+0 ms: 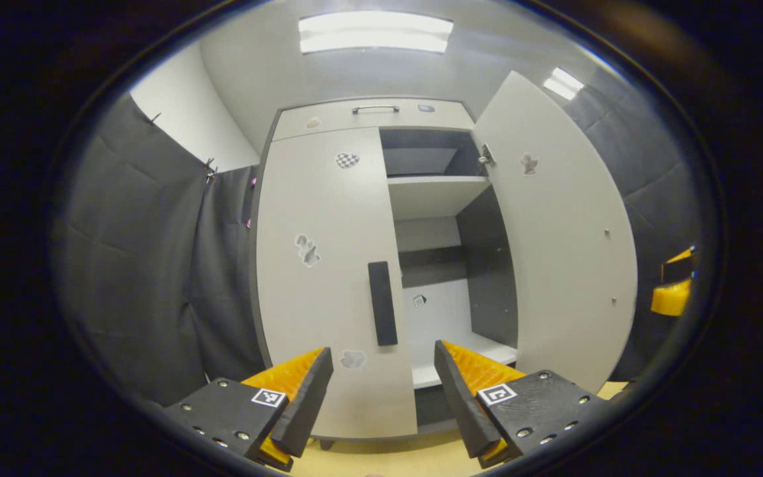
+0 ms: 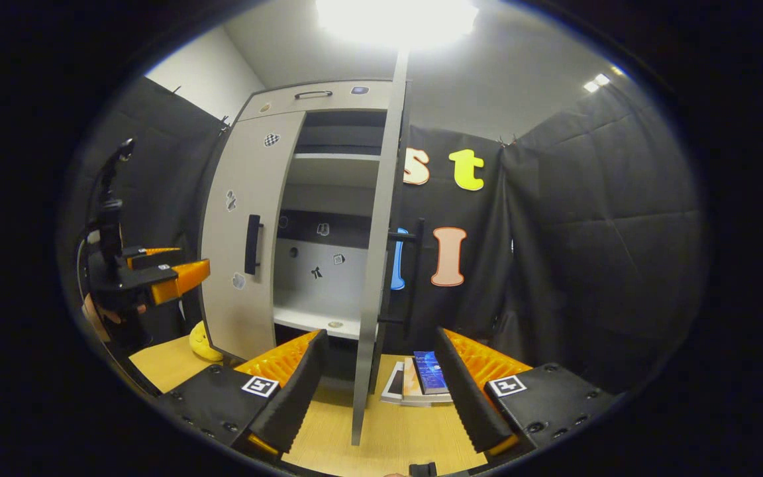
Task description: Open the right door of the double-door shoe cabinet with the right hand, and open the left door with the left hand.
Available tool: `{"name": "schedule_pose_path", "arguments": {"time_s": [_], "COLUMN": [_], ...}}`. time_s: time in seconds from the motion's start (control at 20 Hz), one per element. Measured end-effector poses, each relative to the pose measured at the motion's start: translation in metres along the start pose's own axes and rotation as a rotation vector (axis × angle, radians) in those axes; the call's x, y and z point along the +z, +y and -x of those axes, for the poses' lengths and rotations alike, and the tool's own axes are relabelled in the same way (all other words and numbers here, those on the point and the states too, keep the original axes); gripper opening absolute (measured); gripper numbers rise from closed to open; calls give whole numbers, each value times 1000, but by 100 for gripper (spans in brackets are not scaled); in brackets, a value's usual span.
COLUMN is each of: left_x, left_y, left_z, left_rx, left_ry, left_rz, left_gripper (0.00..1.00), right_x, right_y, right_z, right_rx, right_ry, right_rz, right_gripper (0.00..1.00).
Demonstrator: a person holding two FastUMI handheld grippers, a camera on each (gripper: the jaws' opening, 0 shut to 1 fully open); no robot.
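A: Start with the left gripper view. Where is the cabinet?

B: Straight ahead. The shoe cabinet point(image 1: 368, 265) stands facing the camera. Its left door point(image 1: 318, 265) is closed, with a dark vertical handle point(image 1: 382, 303) near its inner edge. The right door point(image 1: 557, 232) is swung wide open, showing its inside face.

A: And inside?

B: A pale upper shelf point(image 1: 434, 193) and a lower shelf point(image 1: 467, 358), with dark side walls. Above the doors runs a top panel point(image 1: 371, 116) with a metal pull.

A: The left tongs?

B: The left tongs point(image 1: 383, 391) are spread wide, pinching nothing, and hang in front of the closed door's lower part, the handle just above the gap. At the far right edge, part of the other gripper shows.

A: Now the right gripper view.

B: The cabinet sits left of centre. The right door point(image 2: 376, 252) shows edge-on, standing out toward the camera, its handle point(image 2: 408, 271) on the far side against the black cloth. The left door point(image 2: 249, 245) is shut, its handle point(image 2: 253, 244) untouched.

A: The right tongs?

B: The right tongs point(image 2: 381, 391) are spread apart, holding nothing, either side of the open door's lower edge without touching it. The left tongs point(image 2: 176, 265) are at far left, well apart from the left door's handle. Some books point(image 2: 421, 379) lie on the wooden worktop point(image 2: 381, 444), and a yellow object point(image 2: 203, 344) sits by the cabinet's left foot.
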State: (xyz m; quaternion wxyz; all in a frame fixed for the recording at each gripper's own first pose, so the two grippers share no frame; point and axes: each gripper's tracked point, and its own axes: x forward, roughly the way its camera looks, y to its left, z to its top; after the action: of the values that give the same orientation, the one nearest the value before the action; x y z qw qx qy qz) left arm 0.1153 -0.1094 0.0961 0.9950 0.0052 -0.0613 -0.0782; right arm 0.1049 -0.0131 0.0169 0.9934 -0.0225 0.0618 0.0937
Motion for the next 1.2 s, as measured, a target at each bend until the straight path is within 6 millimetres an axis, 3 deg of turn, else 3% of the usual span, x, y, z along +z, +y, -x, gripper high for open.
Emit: {"name": "schedule_pose_path", "arguments": {"time_s": [0.25, 0.7, 0.95, 1.2], "left_x": [17, -12, -26, -51], "left_y": [5, 11, 10, 11], "left_z": [-47, -133, -162, -176], "left_rx": [-8, 12, 19, 21], "left_ry": [-32, 66, 110, 180], "left_rz": [61, 46, 54, 109], "left_gripper": [90, 88, 90, 89], "right_x": [-13, -28, -36, -43], "right_y": [-5, -16, -24, -30], "right_z": [11, 25, 31, 30], "right_rx": [-19, -69, -98, -127], "right_ry": [40, 102, 128, 151], "right_rz": [9, 1, -5, -27], "right_gripper": [96, 96, 97, 97]}}
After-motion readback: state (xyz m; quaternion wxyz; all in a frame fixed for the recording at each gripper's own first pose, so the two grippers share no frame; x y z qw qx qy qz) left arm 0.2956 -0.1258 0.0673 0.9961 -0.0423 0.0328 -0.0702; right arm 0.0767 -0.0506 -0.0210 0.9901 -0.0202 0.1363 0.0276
